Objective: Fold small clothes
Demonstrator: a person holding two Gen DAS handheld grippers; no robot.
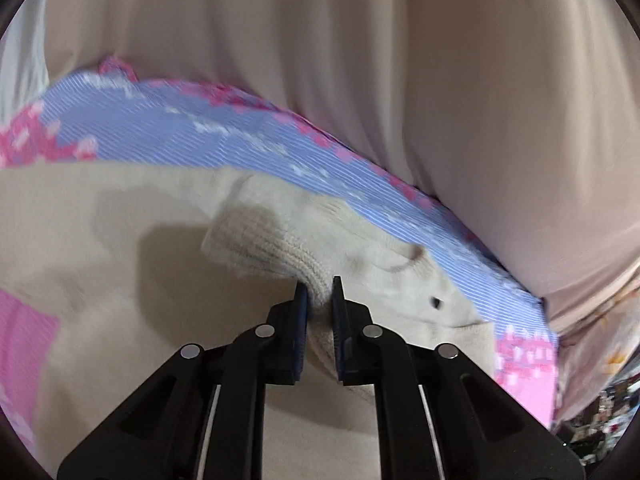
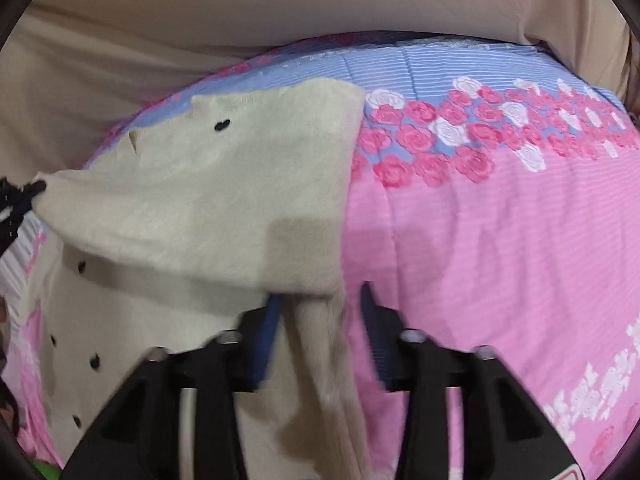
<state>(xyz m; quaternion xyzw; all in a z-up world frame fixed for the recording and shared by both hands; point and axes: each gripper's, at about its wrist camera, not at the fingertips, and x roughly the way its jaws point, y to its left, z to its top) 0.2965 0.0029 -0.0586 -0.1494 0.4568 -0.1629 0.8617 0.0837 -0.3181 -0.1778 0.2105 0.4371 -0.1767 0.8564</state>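
Observation:
A small cream fleece garment [image 2: 208, 200] with black buttons lies on a pink and blue rose-print quilt [image 2: 500, 240]. In the left wrist view my left gripper [image 1: 319, 292] is shut on the garment's ribbed knit cuff [image 1: 272, 248], pinched between the blue pads. In the right wrist view my right gripper [image 2: 320, 300] has its jaws apart, and a fold of the cream garment hangs between the fingers, draped over the left one. The left gripper also shows in the right wrist view [image 2: 20, 200], holding the garment's far corner.
Beige fabric [image 1: 360, 60] rises behind the quilt in both views. The quilt's blue striped band [image 1: 180, 136] runs along the far edge. Dark clutter [image 1: 600, 420] lies beyond the quilt at the lower right of the left wrist view.

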